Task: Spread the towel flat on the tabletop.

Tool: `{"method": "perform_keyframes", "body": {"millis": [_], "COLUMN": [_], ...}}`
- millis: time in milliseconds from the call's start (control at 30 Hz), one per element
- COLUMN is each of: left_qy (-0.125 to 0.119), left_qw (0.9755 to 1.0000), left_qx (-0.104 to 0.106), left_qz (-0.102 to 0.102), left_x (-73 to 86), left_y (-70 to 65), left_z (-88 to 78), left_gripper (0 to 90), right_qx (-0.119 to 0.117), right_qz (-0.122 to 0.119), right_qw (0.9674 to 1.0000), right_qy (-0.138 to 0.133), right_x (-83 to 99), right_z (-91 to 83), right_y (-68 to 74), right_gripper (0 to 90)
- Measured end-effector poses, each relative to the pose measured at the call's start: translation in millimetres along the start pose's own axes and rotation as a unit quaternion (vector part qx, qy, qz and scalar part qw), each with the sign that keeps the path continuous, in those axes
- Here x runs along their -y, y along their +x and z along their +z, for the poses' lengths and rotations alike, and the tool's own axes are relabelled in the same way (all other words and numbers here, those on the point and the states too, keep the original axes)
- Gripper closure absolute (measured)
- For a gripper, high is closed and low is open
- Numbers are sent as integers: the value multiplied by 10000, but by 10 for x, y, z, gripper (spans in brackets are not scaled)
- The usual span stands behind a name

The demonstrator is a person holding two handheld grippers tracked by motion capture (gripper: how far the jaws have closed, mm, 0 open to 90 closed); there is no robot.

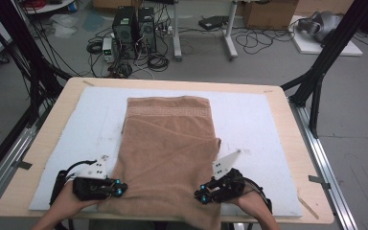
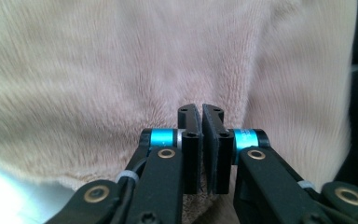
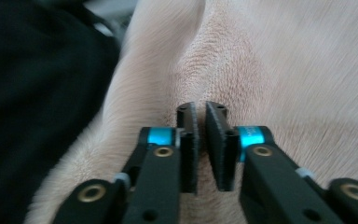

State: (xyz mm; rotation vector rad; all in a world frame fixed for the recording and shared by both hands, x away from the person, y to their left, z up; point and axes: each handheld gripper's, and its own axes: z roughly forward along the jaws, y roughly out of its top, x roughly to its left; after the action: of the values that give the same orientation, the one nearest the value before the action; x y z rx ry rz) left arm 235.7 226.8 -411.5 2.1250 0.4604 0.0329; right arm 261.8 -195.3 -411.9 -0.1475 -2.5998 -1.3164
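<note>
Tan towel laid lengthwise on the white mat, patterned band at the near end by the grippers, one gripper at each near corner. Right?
Not quite. The high view shows the towel with its patterned band at the far end. The rest holds: white mat, left gripper and right gripper at the near corners.

text: none legible | labels: none | numbers: none | signs: none

A light wooden table (image 1: 287, 124) carries a white sheet (image 1: 254, 120), maybe foam board, that covers most of its top. A tan towel (image 1: 167, 148) lies lengthwise on the sheet, its patterned border at the far end and its near end hanging over the table's front edge. Short tape strips mark the table's edges.
</note>
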Motion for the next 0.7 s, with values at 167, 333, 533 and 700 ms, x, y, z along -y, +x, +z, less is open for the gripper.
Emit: {"method": "perform_keyframes", "body": {"millis": [167, 333, 533, 700], "left_qy": [-126, 383, 647, 743], "left_qw": [9978, 9907, 9906, 9905], "left_qx": [-635, -1297, -1196, -1150], "left_qz": [123, 137, -124, 93], "left_x": [-173, -172, -104, -97], "left_y": [213, 529, 674, 549], "left_z": [89, 383, 459, 391], "left_gripper": [663, 622, 777, 868], "right_qx": [1194, 1649, 1587, 1469], "right_qz": [223, 418, 513, 474], "right_qw": [9926, 9844, 9834, 9858], "right_qy": [84, 452, 721, 664], "right_x": [-107, -91, -10, 10], "right_z": [-148, -2, 140, 135], "right_y": [-237, -593, -755, -750], "right_gripper": [662, 652, 753, 845]}}
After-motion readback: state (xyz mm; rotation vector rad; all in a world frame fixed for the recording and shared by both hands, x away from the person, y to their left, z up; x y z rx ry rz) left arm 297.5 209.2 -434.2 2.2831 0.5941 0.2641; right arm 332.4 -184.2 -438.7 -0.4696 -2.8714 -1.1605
